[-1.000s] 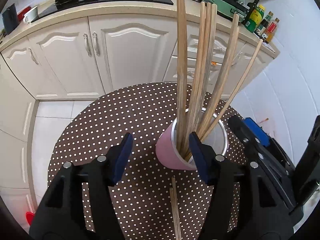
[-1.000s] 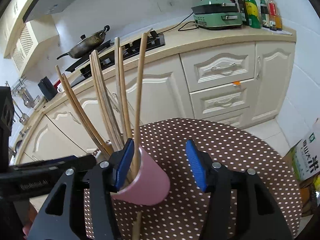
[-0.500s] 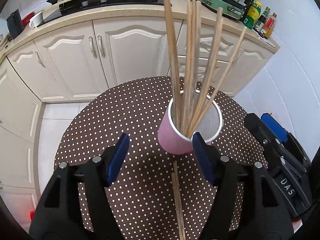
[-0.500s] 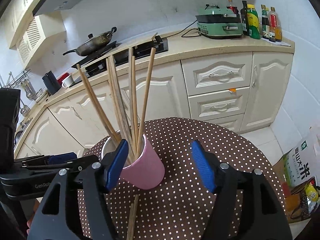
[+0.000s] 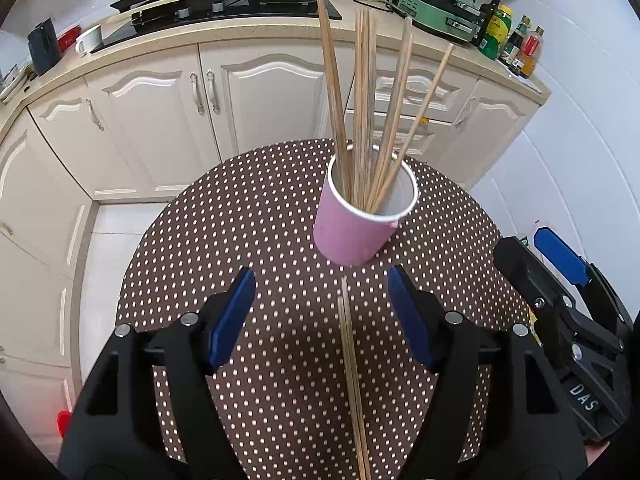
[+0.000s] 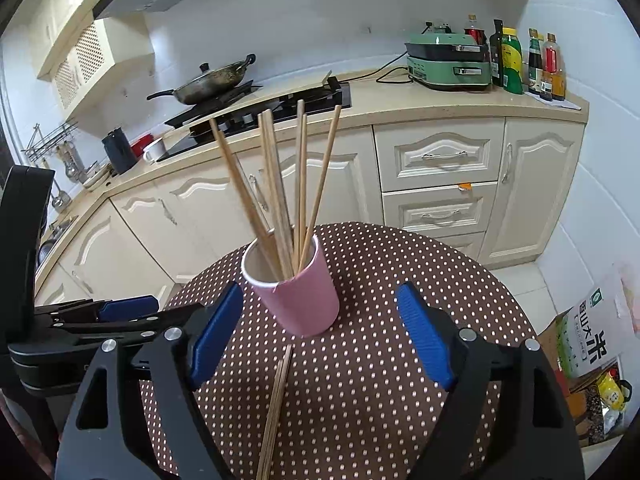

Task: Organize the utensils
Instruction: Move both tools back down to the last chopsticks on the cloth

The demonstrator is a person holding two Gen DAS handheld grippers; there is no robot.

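table (image 5: 240, 216): round, brown cloth with white polka dots
cup (image 5: 352, 232): pink, stood upright on the far half of the table, held chopsticks
loose chopsticks (image 5: 352, 360): pair lay flat on the table, just short of the cup

Cream cabinets (image 6: 440, 168) line white-walled kitchen; black hob (image 5: 224, 6) on counter.

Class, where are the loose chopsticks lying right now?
In both wrist views, the loose chopsticks lie flat on the dotted table, just in front of the pink cup.
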